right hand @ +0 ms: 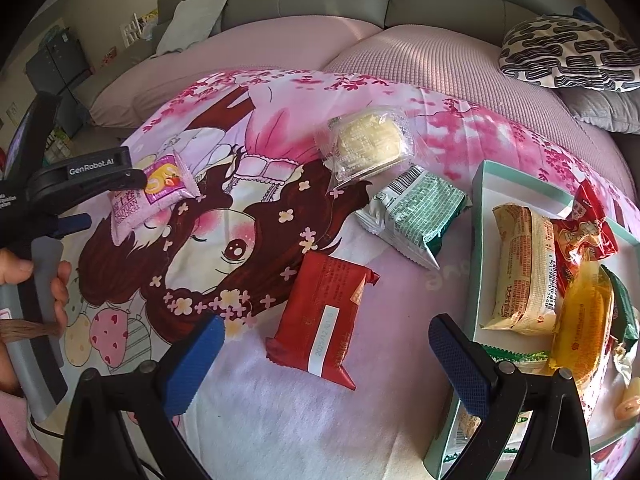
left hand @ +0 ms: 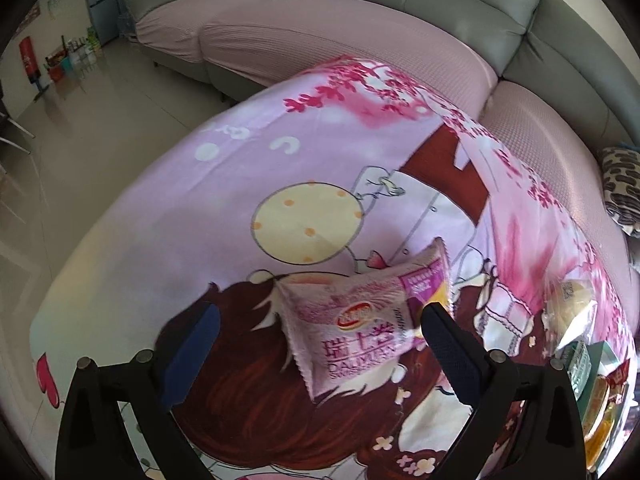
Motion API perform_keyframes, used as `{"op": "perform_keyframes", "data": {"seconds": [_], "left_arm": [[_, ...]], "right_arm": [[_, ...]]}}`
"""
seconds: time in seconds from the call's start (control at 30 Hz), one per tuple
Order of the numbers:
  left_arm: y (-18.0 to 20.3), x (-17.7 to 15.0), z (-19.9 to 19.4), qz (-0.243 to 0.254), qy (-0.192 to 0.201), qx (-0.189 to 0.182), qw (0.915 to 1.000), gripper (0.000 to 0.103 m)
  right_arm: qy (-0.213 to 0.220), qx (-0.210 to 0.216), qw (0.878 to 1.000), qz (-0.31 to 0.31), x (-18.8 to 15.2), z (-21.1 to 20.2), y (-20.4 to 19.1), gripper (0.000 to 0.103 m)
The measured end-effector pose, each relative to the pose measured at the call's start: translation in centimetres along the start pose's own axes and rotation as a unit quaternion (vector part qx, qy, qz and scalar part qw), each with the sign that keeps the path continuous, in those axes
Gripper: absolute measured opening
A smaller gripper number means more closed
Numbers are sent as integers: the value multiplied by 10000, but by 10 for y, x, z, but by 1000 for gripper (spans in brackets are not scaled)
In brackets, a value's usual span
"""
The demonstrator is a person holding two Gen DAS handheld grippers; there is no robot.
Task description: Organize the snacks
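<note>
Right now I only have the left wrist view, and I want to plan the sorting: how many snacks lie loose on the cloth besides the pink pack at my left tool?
Observer: Three more: a red pack, a green-and-white pack and a clear pack holding a pale cake.
Operator: Where is the right tool?
Observer: The right tool is open, and the red pack shows between its fingers.
Operator: And the tray?
Observer: The teal tray already holds several snacks, among them a cream pack and an orange one.
</note>
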State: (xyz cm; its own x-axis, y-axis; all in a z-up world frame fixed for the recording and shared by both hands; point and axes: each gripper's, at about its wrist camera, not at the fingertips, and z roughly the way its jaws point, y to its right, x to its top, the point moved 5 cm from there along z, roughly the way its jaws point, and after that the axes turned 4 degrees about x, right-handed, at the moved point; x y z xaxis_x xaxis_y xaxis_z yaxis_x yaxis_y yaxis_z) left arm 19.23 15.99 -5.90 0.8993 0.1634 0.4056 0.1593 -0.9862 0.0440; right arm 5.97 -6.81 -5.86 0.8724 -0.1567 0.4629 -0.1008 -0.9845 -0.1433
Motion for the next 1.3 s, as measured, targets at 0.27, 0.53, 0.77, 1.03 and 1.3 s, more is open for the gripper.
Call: {"op": "perform_keyframes", "data": {"seconds": [0.27, 0.53, 0.77, 1.03, 1.3], "left_arm": [[24, -5, 7, 409, -176, -171, 9989, 100], [34, -4, 10, 374, -147, -302, 9987, 100], [42, -4, 18, 341, -176, -307, 9988, 100], [56, -9, 23, 553, -219, -211, 9980, 100], [65, -14, 27, 617, -317, -73, 9976, 98]], "right_arm": [[-94, 53, 9999, -84, -3, 6, -6, 103], [-132, 133, 9998, -50, -5, 16, -8, 103], [-225, 111, 9996, -114, -8, 28, -11, 98], [-236, 53, 9997, -25, -9, 30, -7, 57], [-242, 54, 9996, 113, -8, 25, 2, 46]]}}
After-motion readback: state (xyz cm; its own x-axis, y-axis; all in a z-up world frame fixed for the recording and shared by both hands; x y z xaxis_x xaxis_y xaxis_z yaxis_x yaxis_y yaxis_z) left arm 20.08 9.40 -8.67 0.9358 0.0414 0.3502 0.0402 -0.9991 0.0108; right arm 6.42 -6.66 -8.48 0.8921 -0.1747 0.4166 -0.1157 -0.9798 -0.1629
